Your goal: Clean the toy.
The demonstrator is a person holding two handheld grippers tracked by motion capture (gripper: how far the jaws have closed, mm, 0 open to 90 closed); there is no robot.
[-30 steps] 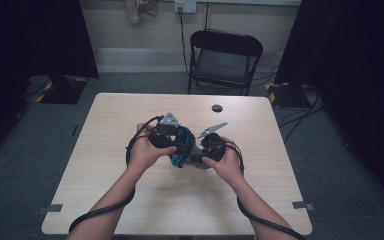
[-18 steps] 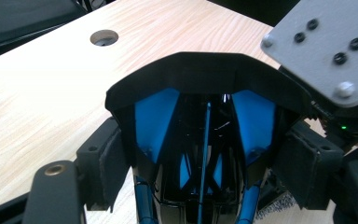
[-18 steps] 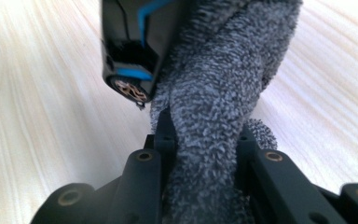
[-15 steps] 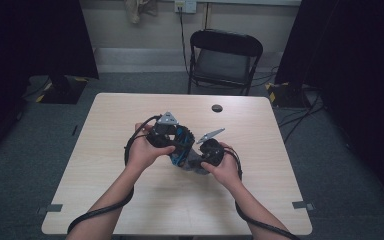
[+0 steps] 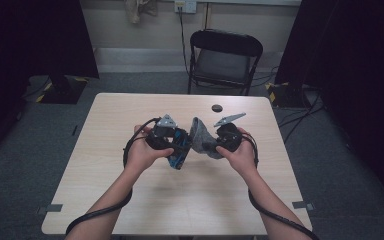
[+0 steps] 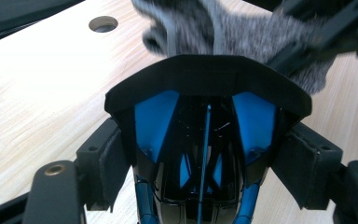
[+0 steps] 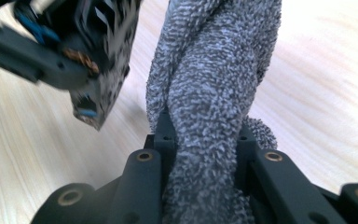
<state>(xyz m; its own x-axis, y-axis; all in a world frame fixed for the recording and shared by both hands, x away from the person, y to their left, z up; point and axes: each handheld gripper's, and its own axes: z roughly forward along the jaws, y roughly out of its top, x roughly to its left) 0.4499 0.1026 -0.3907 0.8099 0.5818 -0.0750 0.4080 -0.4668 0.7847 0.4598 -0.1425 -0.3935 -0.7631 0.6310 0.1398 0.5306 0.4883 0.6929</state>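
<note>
Left gripper [image 5: 176, 150]: jaws spread wide, pads pressed against both flanks of black-and-blue shoe [image 6: 205, 140]; shoe clamped, opening facing camera in left gripper view. Right gripper [image 5: 211, 145]: jaws drawn narrow, pinching bunched grey sock [image 7: 205, 140]; fabric runs up between jaws. Sock held just beside shoe, on right gripper's side, touching shoe's rim in left gripper view. Both items held above table [image 5: 130, 200], near its centre. Small round hole [image 5: 216, 107] in tabletop beyond sock.

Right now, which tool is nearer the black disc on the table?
Right. The right tool, clamped on the grey cloth, sits just below the disc; the left tool, gripping the blue-black case, is farther left.
</note>
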